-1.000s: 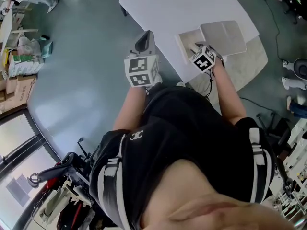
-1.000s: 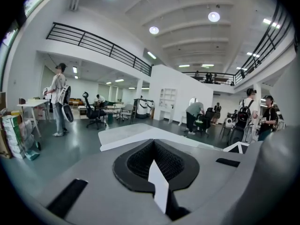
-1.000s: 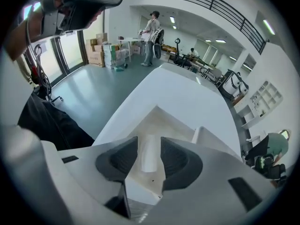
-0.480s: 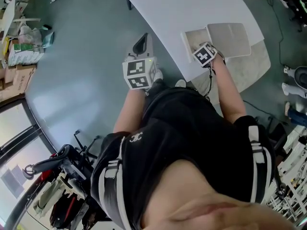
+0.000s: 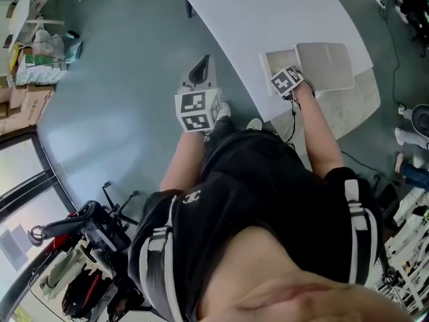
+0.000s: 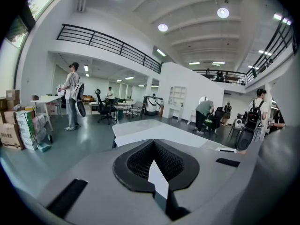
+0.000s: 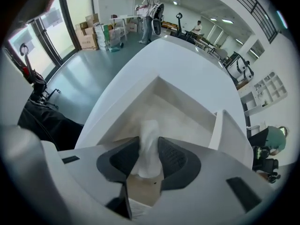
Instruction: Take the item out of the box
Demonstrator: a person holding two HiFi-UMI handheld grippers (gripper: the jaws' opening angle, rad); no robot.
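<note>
White crumpled soft item (image 7: 149,144), white rectangular box (image 7: 187,108) with cream interior, white tabletop (image 5: 268,12), blue-grey floor (image 5: 120,79). Left gripper (image 6: 154,162) and right gripper (image 7: 149,156) have pale grey bodies, black ribbed pads (image 7: 176,161) and black-and-white square-marker cubes (image 5: 196,109).

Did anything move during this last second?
Hardly anything: only the view shifted a little. The right gripper stays at the open box, shut on the white item; whether it already held it earlier cannot be told. The left gripper stays shut, off the table.
</note>
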